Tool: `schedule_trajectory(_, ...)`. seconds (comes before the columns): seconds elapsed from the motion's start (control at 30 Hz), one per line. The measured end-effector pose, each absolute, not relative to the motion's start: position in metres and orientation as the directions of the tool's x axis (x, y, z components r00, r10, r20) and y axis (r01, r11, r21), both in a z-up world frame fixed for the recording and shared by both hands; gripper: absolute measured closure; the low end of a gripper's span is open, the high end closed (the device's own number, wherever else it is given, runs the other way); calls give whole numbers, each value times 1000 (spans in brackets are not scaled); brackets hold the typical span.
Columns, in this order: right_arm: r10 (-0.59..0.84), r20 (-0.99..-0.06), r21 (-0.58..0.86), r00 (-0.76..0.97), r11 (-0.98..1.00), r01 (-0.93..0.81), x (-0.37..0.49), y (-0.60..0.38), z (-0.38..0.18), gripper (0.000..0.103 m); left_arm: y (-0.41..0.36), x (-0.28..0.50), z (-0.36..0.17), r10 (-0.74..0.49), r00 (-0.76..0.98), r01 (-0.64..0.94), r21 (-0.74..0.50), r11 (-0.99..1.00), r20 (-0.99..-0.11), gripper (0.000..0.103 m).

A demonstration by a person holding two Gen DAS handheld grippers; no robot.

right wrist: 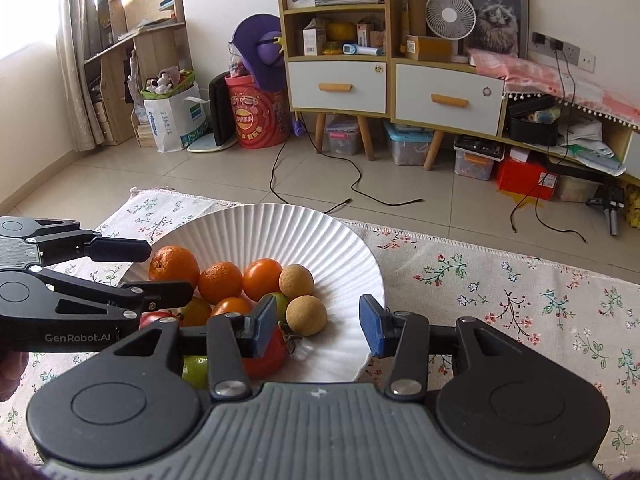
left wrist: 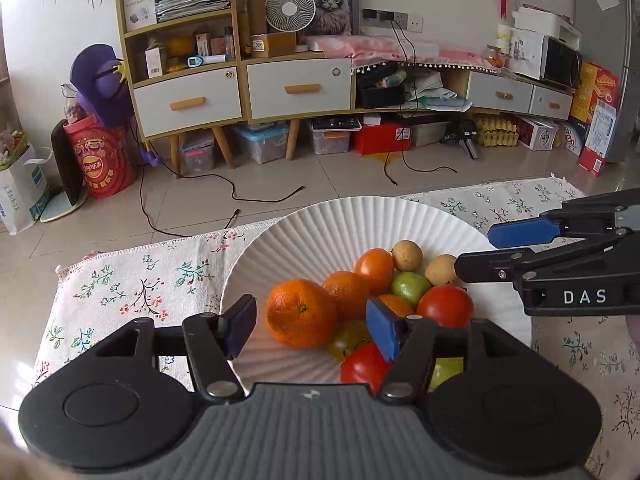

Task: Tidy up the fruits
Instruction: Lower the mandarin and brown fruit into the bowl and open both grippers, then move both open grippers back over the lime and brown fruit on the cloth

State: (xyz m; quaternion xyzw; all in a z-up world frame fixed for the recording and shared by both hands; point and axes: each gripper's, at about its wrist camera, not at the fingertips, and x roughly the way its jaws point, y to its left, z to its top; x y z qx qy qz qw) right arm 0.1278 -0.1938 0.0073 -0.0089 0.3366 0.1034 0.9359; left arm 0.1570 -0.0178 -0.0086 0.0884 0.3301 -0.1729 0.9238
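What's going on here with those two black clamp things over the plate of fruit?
A person is sorting fruit with a hand-held gripper in each hand. Both the left gripper and the right gripper hover open over a white plate on a flowered tablecloth. The plate holds oranges, tomatoes, green fruit and two small tan ones. The left gripper lines up with the biggest orange; nothing is gripped yet.
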Motion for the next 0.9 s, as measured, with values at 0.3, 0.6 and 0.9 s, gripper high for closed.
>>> schedule_trajectory(0.3,170,-623,42,763,982,-185,111,-187,25,44,-8,131,9,-255,740,358,43,933,-623,31)
schedule_trajectory(0.6,163,-628,40,761,983,-178,90,-178,32,31,2,106,15,-231,741,314,21,949,-631,17)
schedule_trajectory(0.9,169,-620,65,766,984,-164,67,-178,31,18,11,86,9,-204,725,288,21,957,-658,8)
